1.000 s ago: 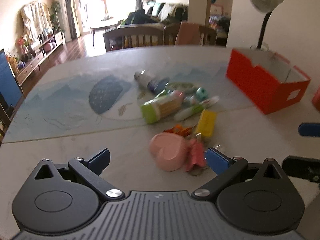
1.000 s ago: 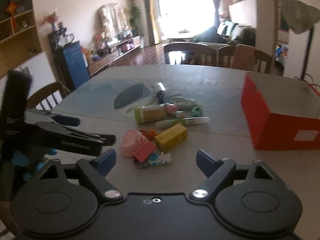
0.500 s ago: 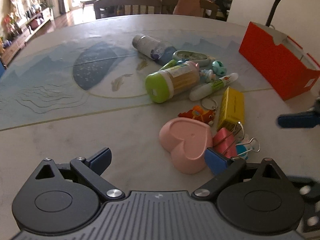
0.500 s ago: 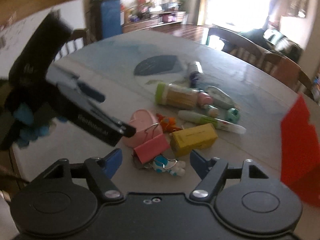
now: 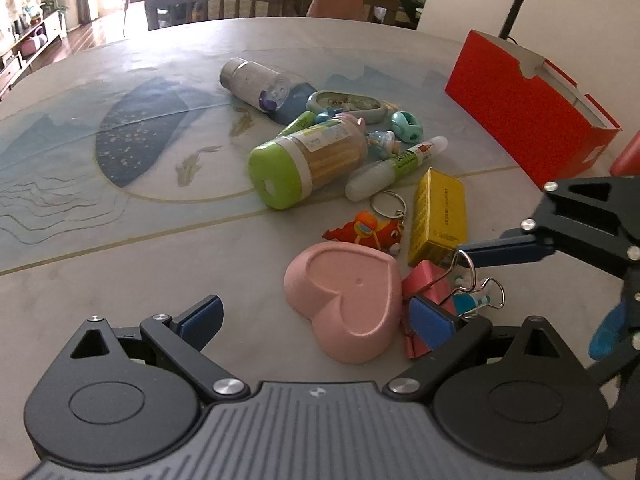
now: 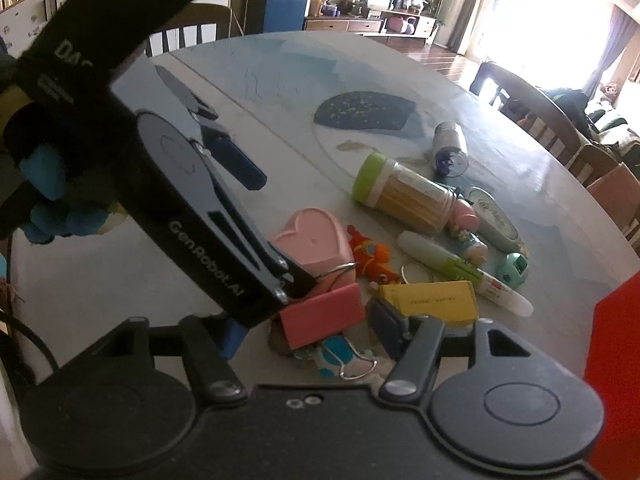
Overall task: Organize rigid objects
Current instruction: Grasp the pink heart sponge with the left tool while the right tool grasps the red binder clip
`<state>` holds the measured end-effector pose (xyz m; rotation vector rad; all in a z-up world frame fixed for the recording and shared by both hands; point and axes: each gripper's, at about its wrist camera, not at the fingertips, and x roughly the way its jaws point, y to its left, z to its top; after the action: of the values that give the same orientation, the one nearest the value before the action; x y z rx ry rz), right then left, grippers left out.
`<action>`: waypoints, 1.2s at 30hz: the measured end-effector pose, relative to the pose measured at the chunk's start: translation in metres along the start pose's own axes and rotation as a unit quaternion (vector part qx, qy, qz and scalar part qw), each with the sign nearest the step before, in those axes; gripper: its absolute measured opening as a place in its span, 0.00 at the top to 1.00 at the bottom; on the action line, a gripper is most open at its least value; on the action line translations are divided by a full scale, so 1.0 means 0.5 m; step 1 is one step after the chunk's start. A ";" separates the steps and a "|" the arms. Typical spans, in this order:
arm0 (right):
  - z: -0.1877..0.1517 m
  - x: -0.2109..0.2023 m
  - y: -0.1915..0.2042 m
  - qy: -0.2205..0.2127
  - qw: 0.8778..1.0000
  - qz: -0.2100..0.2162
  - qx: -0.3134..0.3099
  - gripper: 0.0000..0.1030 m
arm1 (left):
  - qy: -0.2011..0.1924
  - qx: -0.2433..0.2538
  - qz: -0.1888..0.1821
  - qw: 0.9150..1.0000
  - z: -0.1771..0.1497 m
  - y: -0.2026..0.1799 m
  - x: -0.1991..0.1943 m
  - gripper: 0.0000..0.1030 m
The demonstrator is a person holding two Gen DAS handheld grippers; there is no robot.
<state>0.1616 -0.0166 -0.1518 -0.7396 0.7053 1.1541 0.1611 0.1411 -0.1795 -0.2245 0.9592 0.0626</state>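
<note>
A round pale table (image 5: 120,280) with a blue printed mat carries a loose heap of small items. The left hand-held gripper (image 5: 316,314) is spread wide and grips nothing; its right finger sits beside a pink heart-shaped plastic dish (image 5: 348,300) and against a pink binder clip (image 5: 424,284). The right hand-held gripper (image 6: 310,330) is also open and empty, straddling the pink binder clip, which lies at the near edge of the heap. Beside the clip lies a yellow cardboard box (image 5: 440,218), with an orange fish keyring (image 5: 366,232) just left of it. Farther off lie a green-capped jar of sticks (image 5: 308,164) and a white glue tube (image 5: 394,170). An open red cardboard box (image 5: 520,108) stands at the far right.
</note>
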 end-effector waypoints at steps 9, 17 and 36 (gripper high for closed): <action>0.000 0.032 -0.008 0.016 1.000 0.008 0.004 0.45 | 0.000 0.015 -0.013 1.000 0.008 -0.003 0.020 0.09; 0.001 0.032 -0.012 0.018 1.000 0.006 0.020 0.47 | -0.013 0.026 -0.029 0.999 0.016 -0.005 0.019 0.32; 0.019 -0.067 -0.028 -0.016 0.994 -0.029 0.106 0.49 | -0.029 -0.005 -0.046 0.999 0.023 0.048 -0.037 0.33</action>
<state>0.1674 -0.0300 -0.1172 -0.5584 0.7619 1.0169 0.1562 0.1680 -0.1618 -0.2736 0.8900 -0.0112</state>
